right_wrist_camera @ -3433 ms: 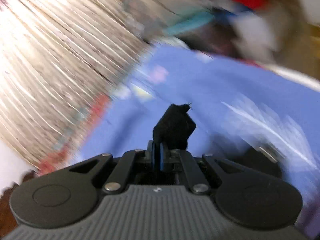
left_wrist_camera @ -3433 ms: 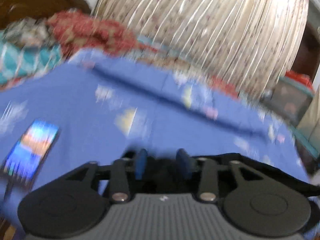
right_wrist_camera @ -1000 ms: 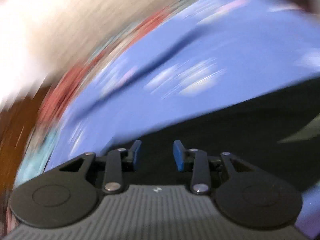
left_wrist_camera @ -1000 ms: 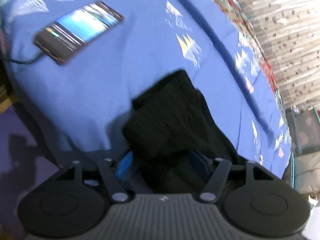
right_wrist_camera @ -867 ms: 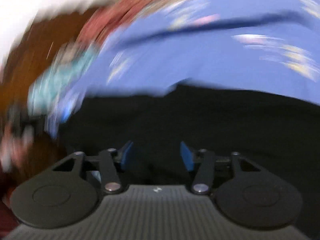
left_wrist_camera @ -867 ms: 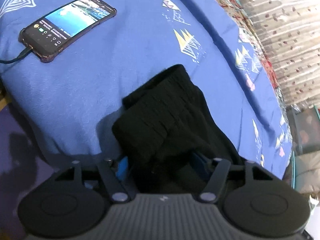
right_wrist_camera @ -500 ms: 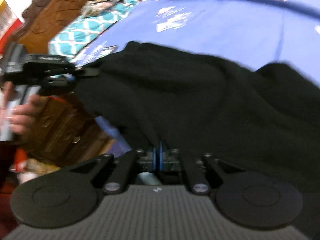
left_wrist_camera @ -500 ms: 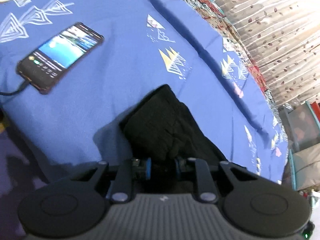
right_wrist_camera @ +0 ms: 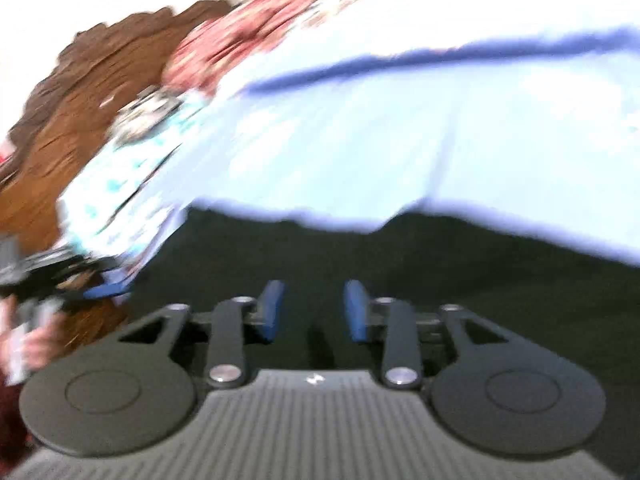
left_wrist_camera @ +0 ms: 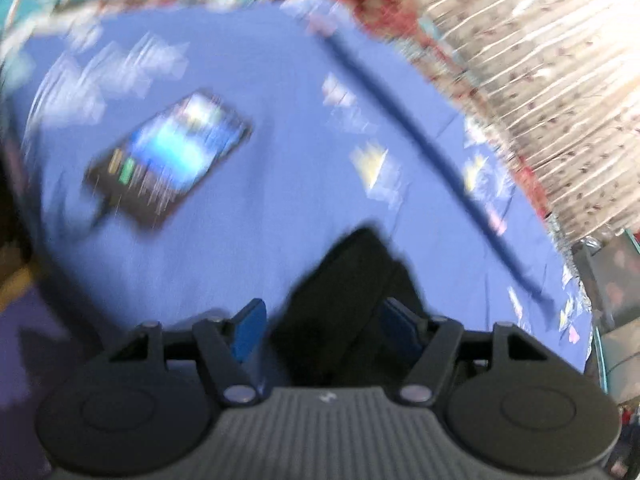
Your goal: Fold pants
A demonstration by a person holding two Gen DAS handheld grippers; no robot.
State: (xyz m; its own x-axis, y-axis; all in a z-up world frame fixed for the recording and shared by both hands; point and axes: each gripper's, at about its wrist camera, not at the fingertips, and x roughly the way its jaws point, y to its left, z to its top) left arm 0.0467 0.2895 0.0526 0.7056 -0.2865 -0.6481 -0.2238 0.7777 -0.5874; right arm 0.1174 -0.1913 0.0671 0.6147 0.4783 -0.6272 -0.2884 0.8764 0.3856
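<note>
Soft, limp black pants point(left_wrist_camera: 344, 300) should bunch easily; grip hems. Left tongs point(left_wrist_camera: 324, 330) and right tongs point(right_wrist_camera: 314, 310) are opening, cloth lying loose between.

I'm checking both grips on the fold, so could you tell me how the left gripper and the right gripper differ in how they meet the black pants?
The left gripper has a raised corner of the black pants between its pads; the right gripper hovers over flat cloth, nothing between its pads. Both have blue pads, and their jaws are opening.

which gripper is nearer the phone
Left. The left gripper sits just short of the phone on the blue sheet. The right gripper is over the black pants; its view shows no phone.
</note>
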